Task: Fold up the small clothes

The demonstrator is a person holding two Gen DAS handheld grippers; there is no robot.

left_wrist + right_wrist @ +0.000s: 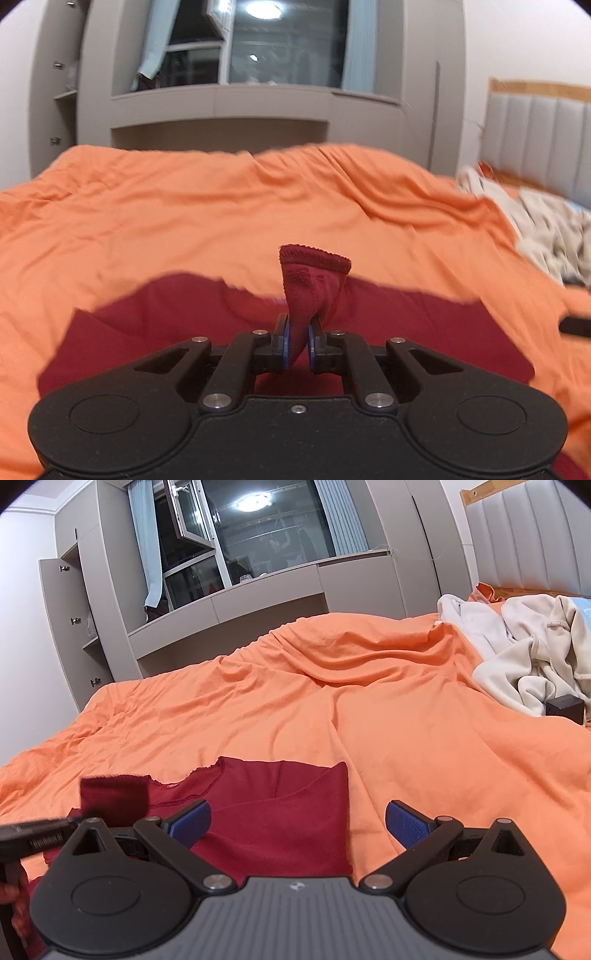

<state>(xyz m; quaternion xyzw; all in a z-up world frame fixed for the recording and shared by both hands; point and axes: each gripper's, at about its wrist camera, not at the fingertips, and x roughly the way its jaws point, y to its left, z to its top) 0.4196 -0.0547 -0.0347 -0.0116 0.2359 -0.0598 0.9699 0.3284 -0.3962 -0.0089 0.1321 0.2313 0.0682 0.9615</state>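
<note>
A dark red shirt (273, 812) lies partly folded on the orange bedspread (332, 701). In the left wrist view my left gripper (299, 341) is shut on a bunched, hemmed end of the red shirt (314, 280), which stands up from between the blue pads. The rest of the garment spreads below it. From the right wrist view the left gripper (74, 821) enters at the left edge with a red flap lifted above the shirt. My right gripper (298, 819) hangs open over the shirt's right part, with nothing pinched between its blue pads (404, 825).
A heap of cream and white clothes (528, 657) lies at the right near the grey padded headboard (535, 535). A small black box (565, 707) sits beside it. Grey cabinets and a dark window (258, 535) stand beyond the bed's far edge.
</note>
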